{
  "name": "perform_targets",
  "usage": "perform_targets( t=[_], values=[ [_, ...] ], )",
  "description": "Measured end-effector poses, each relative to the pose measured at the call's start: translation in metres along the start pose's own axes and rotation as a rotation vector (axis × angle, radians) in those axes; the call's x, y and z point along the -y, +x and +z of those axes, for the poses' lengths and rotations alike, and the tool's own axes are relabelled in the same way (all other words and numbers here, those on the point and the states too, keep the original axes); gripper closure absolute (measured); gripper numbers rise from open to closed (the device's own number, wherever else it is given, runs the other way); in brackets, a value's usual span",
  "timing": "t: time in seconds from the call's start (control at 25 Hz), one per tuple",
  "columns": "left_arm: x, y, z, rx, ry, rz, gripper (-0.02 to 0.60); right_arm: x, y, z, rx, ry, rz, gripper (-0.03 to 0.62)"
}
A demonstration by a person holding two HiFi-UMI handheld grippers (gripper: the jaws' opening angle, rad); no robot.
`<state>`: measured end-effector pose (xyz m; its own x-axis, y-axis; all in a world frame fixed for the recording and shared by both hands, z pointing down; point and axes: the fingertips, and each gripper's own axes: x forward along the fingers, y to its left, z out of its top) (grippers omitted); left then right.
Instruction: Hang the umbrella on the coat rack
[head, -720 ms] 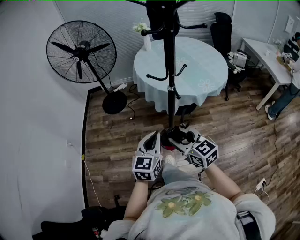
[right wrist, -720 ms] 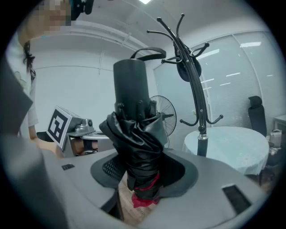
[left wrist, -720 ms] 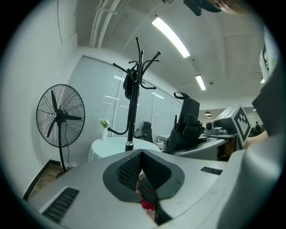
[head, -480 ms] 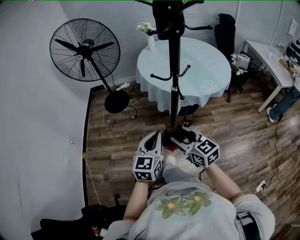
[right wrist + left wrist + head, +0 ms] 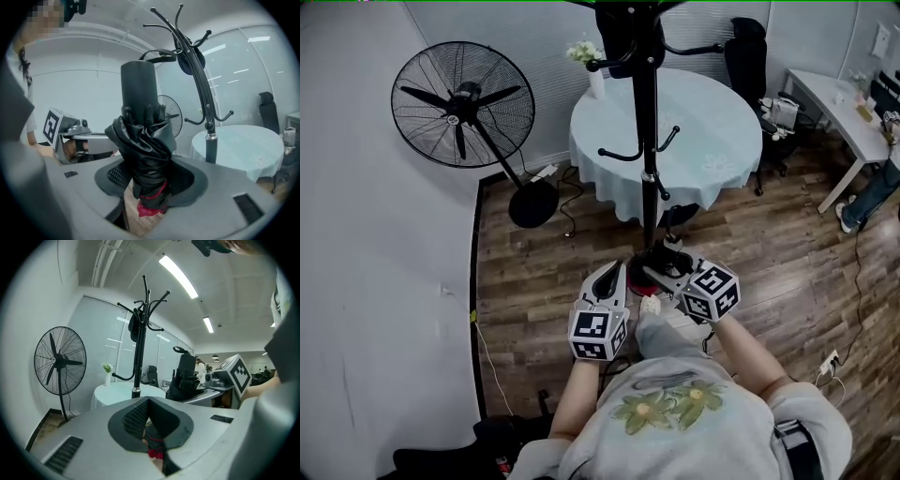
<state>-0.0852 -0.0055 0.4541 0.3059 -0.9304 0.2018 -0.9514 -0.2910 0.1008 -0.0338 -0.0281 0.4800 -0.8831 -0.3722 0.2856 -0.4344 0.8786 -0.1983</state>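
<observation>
Umbrella [image 5: 143, 136], folded, black with a red strap, stands upright between the jaws of the right gripper [image 5: 151, 180], which clamp its lower part, near the foot of the coat rack [image 5: 649, 141]. The left gripper [image 5: 149, 403], just beside it, has its jaws together and holds nothing. The dark-and-red bit behind them is possibly the umbrella's end. 1 fan [image 5: 464, 103] stands at the left.
</observation>
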Motion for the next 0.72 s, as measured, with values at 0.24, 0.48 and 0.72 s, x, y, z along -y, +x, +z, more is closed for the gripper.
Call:
perform_targets(
  t=[0.24,0.48,0.72],
  values=[
    [-0.007,0.021,0.001,-0.004,0.002,-0.011,0.58,0.021,0.013,-0.001,-0.017,0.008,0.002,0.379],
    [-0.019,0.039,-0.001,-0.016,-0.011,-0.014,0.58,0.04,0.029,-0.013,-0.051,0.042,-0.002,0.379],
    [-0.032,0.058,-0.006,-0.033,-0.025,-0.017,0.58,0.06,0.044,-0.021,-0.076,0.052,-0.004,0.379]
  ],
)
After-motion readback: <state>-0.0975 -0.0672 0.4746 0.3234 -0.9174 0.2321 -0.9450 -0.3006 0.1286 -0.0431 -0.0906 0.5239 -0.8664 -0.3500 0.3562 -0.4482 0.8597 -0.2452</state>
